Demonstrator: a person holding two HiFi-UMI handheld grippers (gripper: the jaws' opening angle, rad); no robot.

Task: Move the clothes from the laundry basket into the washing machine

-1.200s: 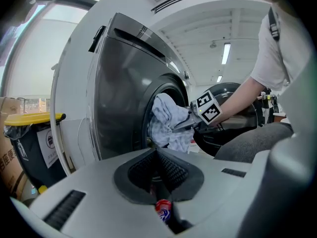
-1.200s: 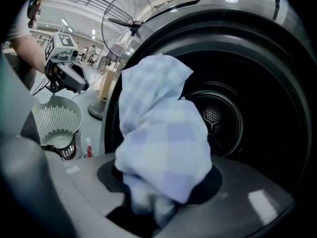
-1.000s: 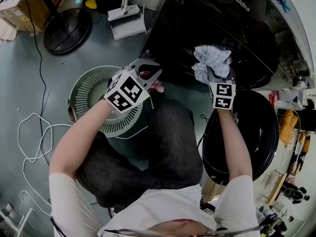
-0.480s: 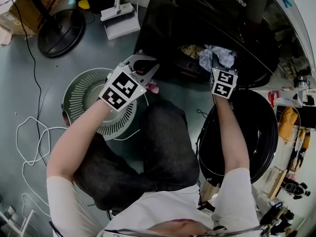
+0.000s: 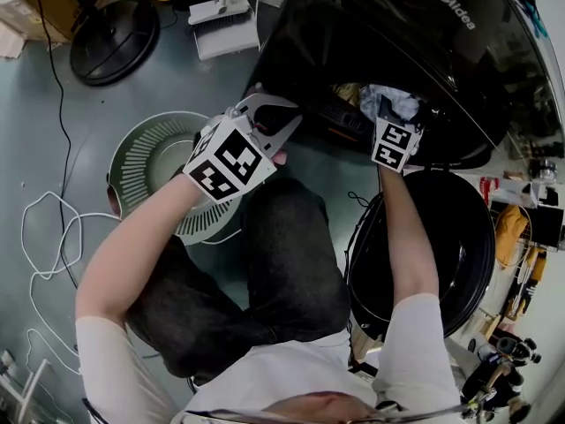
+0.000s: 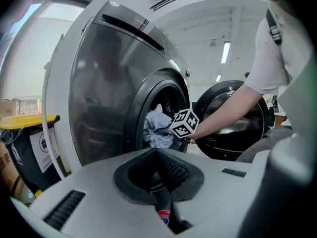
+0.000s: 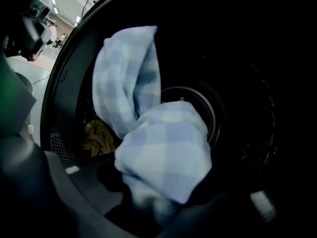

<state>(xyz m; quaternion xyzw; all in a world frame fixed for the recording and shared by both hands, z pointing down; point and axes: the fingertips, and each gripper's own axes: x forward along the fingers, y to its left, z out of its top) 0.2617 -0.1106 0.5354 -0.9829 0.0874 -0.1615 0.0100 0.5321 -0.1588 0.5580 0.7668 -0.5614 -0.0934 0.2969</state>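
Note:
My right gripper is shut on a blue-and-white checked cloth at the mouth of the black front-loading washing machine. In the right gripper view the checked cloth hangs in front of the dark drum, and a yellowish garment lies inside at the left. The machine's round door stands open beside my right arm. My left gripper hovers shut between the pale round laundry basket and the machine. In the left gripper view its pads meet, with the cloth beyond them.
White cables loop over the floor at the left. A black round stand base, a white broom head and cardboard boxes lie behind the basket. A yellow-lidded bin stands left of the machine. My knee is between basket and door.
My right gripper has carried the checked cloth from in front of the machine into the drum's mouth, so less of it shows from above. The left gripper has barely shifted.

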